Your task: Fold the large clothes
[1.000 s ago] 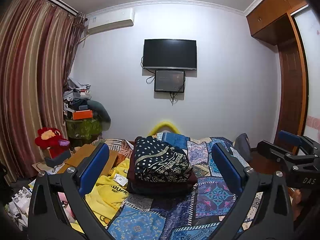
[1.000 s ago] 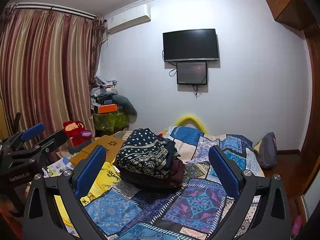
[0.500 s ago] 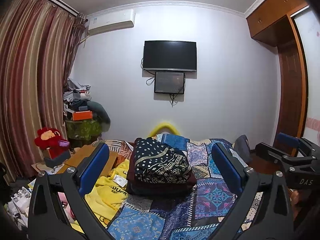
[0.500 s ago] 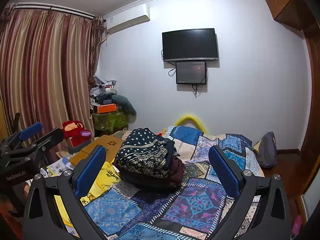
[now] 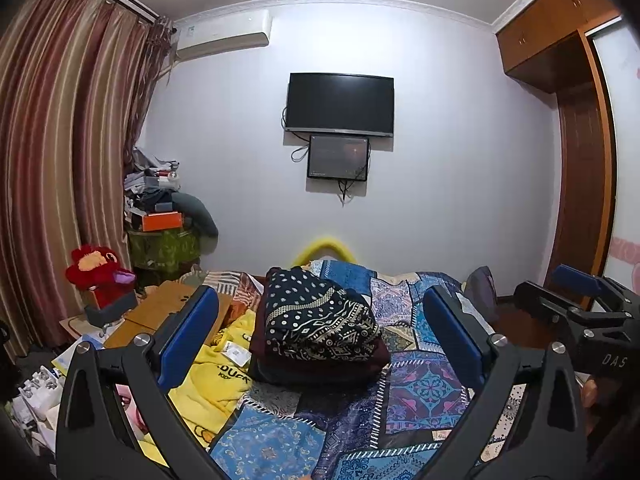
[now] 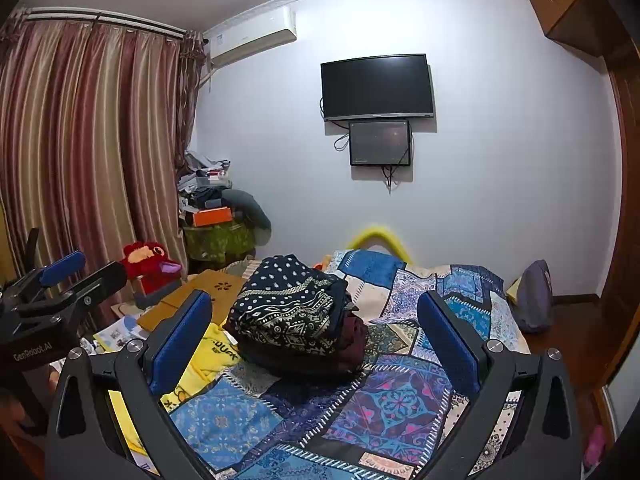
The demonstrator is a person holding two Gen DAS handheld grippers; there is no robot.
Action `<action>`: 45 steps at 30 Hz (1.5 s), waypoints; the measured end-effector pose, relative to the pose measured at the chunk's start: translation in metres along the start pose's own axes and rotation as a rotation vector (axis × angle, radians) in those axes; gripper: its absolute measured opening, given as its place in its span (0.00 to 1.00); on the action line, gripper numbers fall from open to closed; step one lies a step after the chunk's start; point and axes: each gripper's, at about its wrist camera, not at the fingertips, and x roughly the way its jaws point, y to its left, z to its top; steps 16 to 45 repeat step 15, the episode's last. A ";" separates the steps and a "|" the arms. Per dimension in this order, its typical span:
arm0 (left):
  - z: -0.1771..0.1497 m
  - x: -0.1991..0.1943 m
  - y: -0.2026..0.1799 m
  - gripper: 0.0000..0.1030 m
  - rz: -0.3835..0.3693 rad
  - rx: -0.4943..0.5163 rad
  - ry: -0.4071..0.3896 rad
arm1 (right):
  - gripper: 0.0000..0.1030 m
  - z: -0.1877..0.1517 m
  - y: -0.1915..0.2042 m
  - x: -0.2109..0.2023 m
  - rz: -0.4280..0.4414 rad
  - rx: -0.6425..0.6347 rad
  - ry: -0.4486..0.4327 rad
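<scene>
Patchwork blue quilt (image 5: 420, 392) spreads below both your tools; on it, ahead between the fingers, sits the stack of folded clothes (image 5: 316, 328), its long axis running away from you; nothing has shifted in the last second, so folding looks paused; your left gripper (image 5: 320, 344) and right gripper (image 6: 316, 344) gape wide, holding nothing.

Even, cool indoor light fills the room, with soft shadows under the television (image 5: 340, 105) and behind the curtain (image 6: 80, 152). Everything looks sharp; the fisheye bends walls and ceiling, and corners fade black.
</scene>
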 end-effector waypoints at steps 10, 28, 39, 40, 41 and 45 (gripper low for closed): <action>-0.002 0.003 0.000 1.00 0.003 0.007 0.013 | 0.99 -0.001 0.000 0.001 -0.003 -0.001 0.003; -0.006 0.004 -0.001 1.00 0.005 0.012 0.032 | 0.99 -0.002 0.000 0.000 -0.004 0.000 0.009; -0.006 0.004 -0.001 1.00 0.005 0.012 0.032 | 0.99 -0.002 0.000 0.000 -0.004 0.000 0.009; -0.006 0.004 -0.001 1.00 0.005 0.012 0.032 | 0.99 -0.002 0.000 0.000 -0.004 0.000 0.009; -0.006 0.004 -0.001 1.00 0.005 0.012 0.032 | 0.99 -0.002 0.000 0.000 -0.004 0.000 0.009; -0.006 0.004 -0.001 1.00 0.005 0.012 0.032 | 0.99 -0.002 0.000 0.000 -0.004 0.000 0.009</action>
